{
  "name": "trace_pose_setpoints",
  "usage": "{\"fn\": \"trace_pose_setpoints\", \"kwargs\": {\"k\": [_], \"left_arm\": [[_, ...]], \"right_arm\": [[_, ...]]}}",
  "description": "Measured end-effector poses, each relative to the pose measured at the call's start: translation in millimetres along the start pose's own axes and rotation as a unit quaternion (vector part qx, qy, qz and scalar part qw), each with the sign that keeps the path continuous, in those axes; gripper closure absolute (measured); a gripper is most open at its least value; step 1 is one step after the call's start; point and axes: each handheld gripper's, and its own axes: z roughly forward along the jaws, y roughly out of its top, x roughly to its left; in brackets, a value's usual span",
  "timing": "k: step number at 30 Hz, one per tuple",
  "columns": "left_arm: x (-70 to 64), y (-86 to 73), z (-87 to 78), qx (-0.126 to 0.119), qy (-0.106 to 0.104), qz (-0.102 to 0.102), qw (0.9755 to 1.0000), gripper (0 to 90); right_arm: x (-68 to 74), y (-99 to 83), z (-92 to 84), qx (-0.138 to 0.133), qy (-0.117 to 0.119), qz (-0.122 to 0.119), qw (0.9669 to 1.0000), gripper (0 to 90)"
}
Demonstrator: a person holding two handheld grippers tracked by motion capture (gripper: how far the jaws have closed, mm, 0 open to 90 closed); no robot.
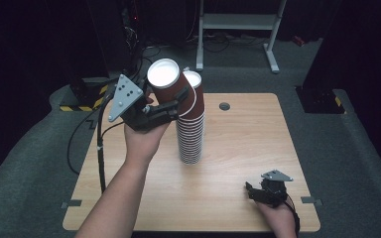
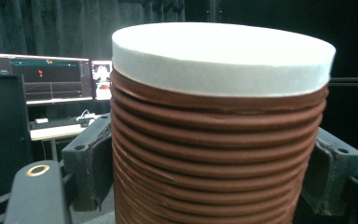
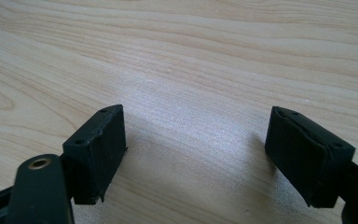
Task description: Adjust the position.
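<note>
Holding a short nested bundle of brown ribbed paper cups (image 1: 167, 85), the left gripper (image 1: 171, 106) is clamping its black jaws against the bundle's two sides, up in the air above the left half of the pale wooden table (image 1: 238, 198). The bundle is tilting, its white inside facing the high camera; in the left gripper view the ribbed rims (image 2: 214, 154) are sitting one tight inside another beneath a white top edge. Whether anything is lying inside the top cup cannot be told.

Standing upright near the table's middle, the tall stack of matching brown paper cups (image 1: 191, 126) is just beside the held bundle, its white mouth partly hidden behind it.

Resting low at the table's near right corner, the right gripper (image 1: 252, 191) is keeping its jaws wide apart over bare wood, gripping nothing.
</note>
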Motion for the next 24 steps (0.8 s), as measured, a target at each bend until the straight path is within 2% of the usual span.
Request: {"fn": "trace_pose_setpoints", "kwargs": {"k": [15,24], "left_arm": [[-9.1,-1.8,-18.9,-0.008,-0.012,0.0,0.9999,19.2],[-15.9,-10.4,-24.9,0.002,-0.021,0.001,0.9998,19.1]], "right_arm": [[0.1,0.0,0.0,0.0,-0.001,0.0,1.0,20.3],[0.3,-0.1,-0.2,0.0,-0.001,0.002,1.0,20.7]]}}
